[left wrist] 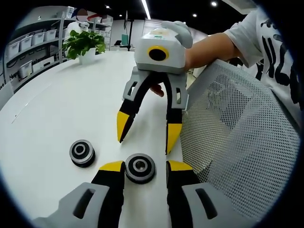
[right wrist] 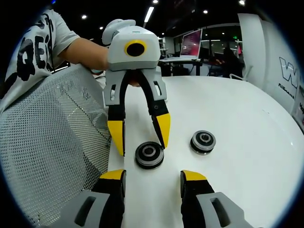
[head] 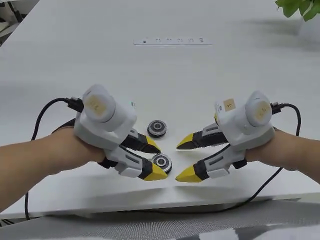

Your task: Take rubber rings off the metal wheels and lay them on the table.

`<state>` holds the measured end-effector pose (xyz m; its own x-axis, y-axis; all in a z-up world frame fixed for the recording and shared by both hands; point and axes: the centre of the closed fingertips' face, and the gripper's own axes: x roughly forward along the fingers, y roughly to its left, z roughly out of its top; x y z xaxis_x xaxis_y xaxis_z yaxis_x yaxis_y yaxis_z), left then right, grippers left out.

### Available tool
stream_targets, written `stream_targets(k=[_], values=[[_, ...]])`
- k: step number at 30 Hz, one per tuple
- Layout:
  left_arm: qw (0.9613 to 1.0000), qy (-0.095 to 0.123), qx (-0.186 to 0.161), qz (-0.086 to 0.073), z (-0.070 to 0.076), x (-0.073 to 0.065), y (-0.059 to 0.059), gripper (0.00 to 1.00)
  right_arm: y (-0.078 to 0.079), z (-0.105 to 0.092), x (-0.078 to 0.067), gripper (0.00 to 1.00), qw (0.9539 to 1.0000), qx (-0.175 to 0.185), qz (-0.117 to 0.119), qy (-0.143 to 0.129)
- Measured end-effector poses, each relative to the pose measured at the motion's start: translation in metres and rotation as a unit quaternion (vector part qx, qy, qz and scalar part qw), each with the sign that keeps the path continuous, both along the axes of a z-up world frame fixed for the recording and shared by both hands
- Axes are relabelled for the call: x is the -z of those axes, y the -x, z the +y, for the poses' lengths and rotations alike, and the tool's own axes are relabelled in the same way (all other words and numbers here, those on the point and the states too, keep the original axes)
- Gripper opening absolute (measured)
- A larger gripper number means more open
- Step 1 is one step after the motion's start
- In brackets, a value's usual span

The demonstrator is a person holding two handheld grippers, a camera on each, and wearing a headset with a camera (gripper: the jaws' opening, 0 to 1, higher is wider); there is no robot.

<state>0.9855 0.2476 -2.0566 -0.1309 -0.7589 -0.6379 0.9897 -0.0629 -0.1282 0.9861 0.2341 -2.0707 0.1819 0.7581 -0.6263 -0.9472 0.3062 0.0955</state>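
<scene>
Both spread: left hand-held gripper (head: 163, 162) around near wheel (left wrist: 139, 167), right hand-held gripper (head: 178, 162) opposite; mesh chair (left wrist: 237, 133) alongside.

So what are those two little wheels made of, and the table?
The nearer wheel and the farther wheel both look like shiny silver metal in the middle, which glints. Each has a dull black ring outside, probably rubber. The table is smooth matte white, maybe laminate or painted; I can't tell which.

Matt rubber rings (right wrist: 139, 156) on shiny metal wheels (right wrist: 203, 141); smooth table (head: 175, 75).
</scene>
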Motion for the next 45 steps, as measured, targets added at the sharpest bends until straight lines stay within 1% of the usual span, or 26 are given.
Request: stream_targets(k=[8, 11, 18, 21, 23, 24, 26, 27, 31, 33, 34, 41, 45], values=[[1.0000, 0.001, 0.006, -0.008, -0.0004, -0.0009, -0.0003, 0.22, 0.0002, -0.0007, 0.0005, 0.44, 1.0000, 0.001, 0.000, 0.000], [0.9998, 0.001, 0.011, -0.018, -0.0003, -0.0003, -0.0010, 0.20, 0.0004, -0.0006, 0.0006, 0.44, 1.0000, 0.001, 0.001, 0.000], [0.9993, 0.001, 0.014, -0.034, 0.0001, 0.0005, -0.0039, 0.17, 0.0014, -0.0007, 0.0009, 0.44, 1.0000, 0.001, 0.001, 0.001], [0.9987, 0.000, 0.018, -0.048, 0.0003, 0.0011, -0.0047, 0.15, 0.0013, -0.0011, 0.0015, 0.44, 1.0000, 0.002, 0.002, 0.002], [0.9976, -0.001, 0.024, -0.065, 0.0004, 0.0021, -0.0054, 0.13, 0.0015, -0.0012, 0.0015, 0.43, 1.0000, 0.002, 0.003, 0.001], [0.9972, -0.002, 0.027, -0.070, 0.0005, 0.0024, -0.0051, 0.13, 0.0014, -0.0013, 0.0015, 0.43, 1.0000, 0.002, 0.003, 0.001], [0.9964, -0.002, 0.032, -0.079, 0.0004, 0.0029, -0.0051, 0.12, 0.0013, -0.0016, 0.0016, 0.43, 1.0000, 0.003, 0.003, 0.002], [0.9967, -0.004, 0.035, -0.073, 0.0007, 0.0035, -0.0032, 0.10, 0.0015, -0.0016, 0.0016, 0.43, 1.0000, 0.003, 0.003, 0.002], [0.9970, 0.001, 0.027, -0.072, 0.0003, 0.0039, -0.0055, 0.10, 0.0020, -0.0005, 0.0015, 0.43, 1.0000, 0.001, 0.002, 0.002], [0.9969, 0.000, 0.022, -0.075, 0.0004, 0.0051, -0.0073, 0.08, 0.0021, 0.0001, 0.0014, 0.43, 1.0000, 0.000, 0.002, 0.002], [0.9966, 0.003, 0.028, -0.077, -0.0003, 0.0045, -0.0067, 0.08, 0.0023, 0.0008, 0.0011, 0.43, 1.0000, 0.000, 0.002, 0.001], [0.9967, 0.007, 0.024, -0.078, -0.0006, 0.0049, -0.0073, 0.08, 0.0023, 0.0029, 0.0004, 0.41, 1.0000, -0.001, 0.002, -0.001], [0.9966, 0.008, 0.022, -0.079, -0.0009, 0.0048, -0.0071, 0.08, 0.0021, 0.0048, 0.0000, 0.38, 1.0000, -0.006, -0.001, 0.001]])
